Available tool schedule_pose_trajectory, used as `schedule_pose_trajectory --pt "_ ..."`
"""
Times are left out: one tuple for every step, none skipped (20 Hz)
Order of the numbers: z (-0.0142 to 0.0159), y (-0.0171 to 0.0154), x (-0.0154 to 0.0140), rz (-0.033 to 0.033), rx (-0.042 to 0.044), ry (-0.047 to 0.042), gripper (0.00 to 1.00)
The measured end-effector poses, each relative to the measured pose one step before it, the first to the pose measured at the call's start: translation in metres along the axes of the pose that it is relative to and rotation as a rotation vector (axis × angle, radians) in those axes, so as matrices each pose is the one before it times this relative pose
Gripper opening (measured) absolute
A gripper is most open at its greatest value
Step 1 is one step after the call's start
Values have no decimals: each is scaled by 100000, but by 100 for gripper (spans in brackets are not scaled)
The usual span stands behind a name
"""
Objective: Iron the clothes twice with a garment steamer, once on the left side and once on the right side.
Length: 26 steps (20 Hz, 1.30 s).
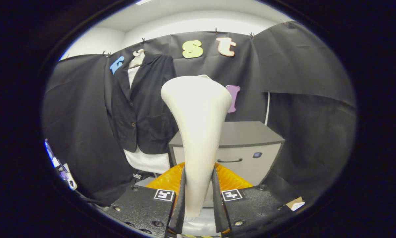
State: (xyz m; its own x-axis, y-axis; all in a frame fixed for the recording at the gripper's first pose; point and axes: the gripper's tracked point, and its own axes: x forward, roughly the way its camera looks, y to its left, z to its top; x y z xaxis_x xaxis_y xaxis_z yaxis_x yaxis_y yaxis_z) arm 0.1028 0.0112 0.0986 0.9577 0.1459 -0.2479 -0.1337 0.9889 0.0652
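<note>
A cream-white garment steamer [198, 125] stands upright between my fingers, its wide head flaring above them. My gripper [198, 195] is shut on the steamer's narrow handle, both black fingers [181, 198] pressing its sides. A black jacket over a white shirt [141, 109] hangs on a hanger against the booth wall, beyond the fingers and to the left of the steamer head. The steamer head is apart from the jacket, nearer to me than the garment.
A grey drawer cabinet [247, 148] stands behind the steamer, to the right of the jacket. An orange ribbed thing [171, 178] lies just ahead of the fingers. A small cardboard piece [295, 203] lies low at the right.
</note>
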Motion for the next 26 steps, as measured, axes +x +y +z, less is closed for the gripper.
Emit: schedule_pose_trajectory --pt "-542 -1213 -552 14 27 464 39" --pt "-909 -1031 -704 51 716 178 39" --pt "-643 -921 -463 -776 588 -44 39" --pt "-934 -655 -703 -1098 700 47 39" --pt "-671 -490 -354 -636 420 239 39" --pt "-507 -737 -351 -916 481 -131 39" --pt "-529 -555 -448 -962 299 118 39" --pt "2 -278 -403 -742 293 -1855 39" --pt "-163 -90 -201 103 -1791 344 39" --pt "-410 -124 -456 553 -297 443 39" --pt "-300 145 -147 244 -210 326 39" --pt "-136 20 -152 23 -56 -67 39" --pt "-83 72 -78 626 -477 341 39" --pt "-248 109 -160 692 -458 533 39" --pt "-57 64 -95 410 -246 331 39" --pt "-15 -61 -95 98 -202 94 39" --pt "7 -45 2 -43 48 -84 39" --pt "-44 -20 -53 239 336 60 39" --pt "199 37 43 -6 18 -68 39" --pt "-13 -72 -130 -161 -287 -352 39" --pt "103 -56 70 -58 384 -108 39" --pt "79 -72 -47 -172 -37 -68 39" --pt "56 38 -2 -113 253 -103 39" --pt "-29 46 -134 -14 243 126 39" --pt "42 89 42 65 -233 -209 39" --pt "151 99 -113 73 54 -169 39"
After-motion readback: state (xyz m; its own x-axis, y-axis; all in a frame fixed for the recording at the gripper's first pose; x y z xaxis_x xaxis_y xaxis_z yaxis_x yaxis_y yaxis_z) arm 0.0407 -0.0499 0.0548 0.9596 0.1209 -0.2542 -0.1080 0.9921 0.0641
